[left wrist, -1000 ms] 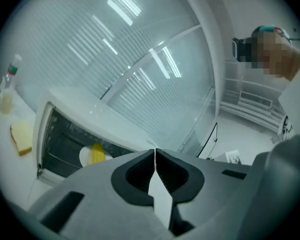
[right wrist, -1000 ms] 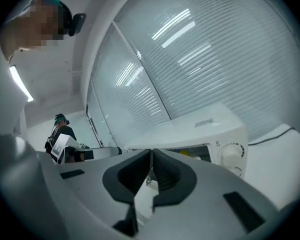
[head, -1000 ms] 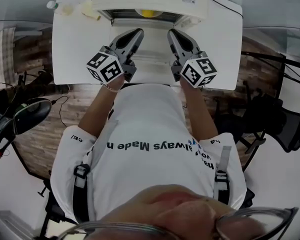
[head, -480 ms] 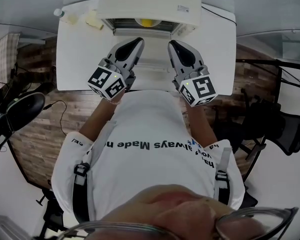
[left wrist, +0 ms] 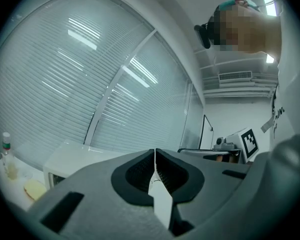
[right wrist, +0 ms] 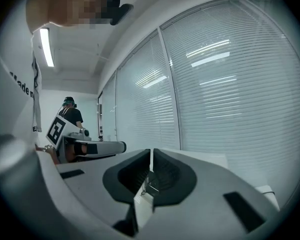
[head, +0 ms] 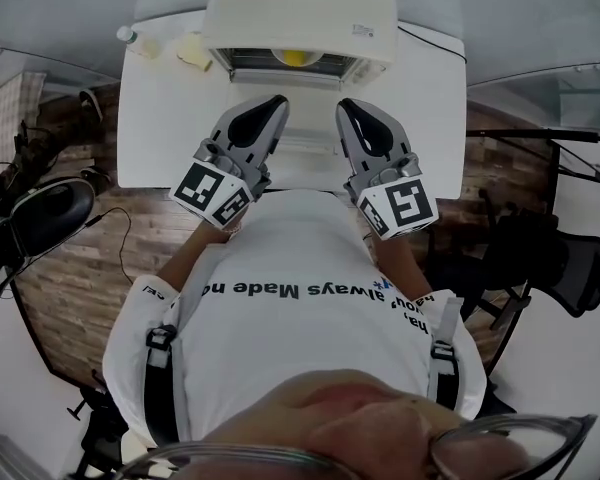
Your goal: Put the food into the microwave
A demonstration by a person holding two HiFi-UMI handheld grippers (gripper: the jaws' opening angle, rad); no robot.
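A cream microwave [head: 300, 8] stands at the far edge of the white table [head: 170, 128]. Something yellow, the food [head: 294, 57], shows inside its dark opening. My left gripper [head: 273, 105] and right gripper [head: 346, 106] hover side by side over the table just in front of that opening, pointing at it. Both are shut with nothing between the jaws. In the left gripper view the jaws [left wrist: 154, 154] meet along a thin line, with the microwave [left wrist: 65, 166] low at the left. In the right gripper view the jaws [right wrist: 151, 156] are likewise closed and hold nothing.
A small bottle [head: 130, 37] and a pale yellow item [head: 193, 52] sit on the table left of the microwave. Window blinds fill the wall behind. Office chairs [head: 40, 218] stand on the floor to either side. Another person [right wrist: 70, 111] stands far off.
Both grippers have drawn back slightly toward my body and stay shut. The head view has shifted, so the table and microwave sit a little higher and smaller.
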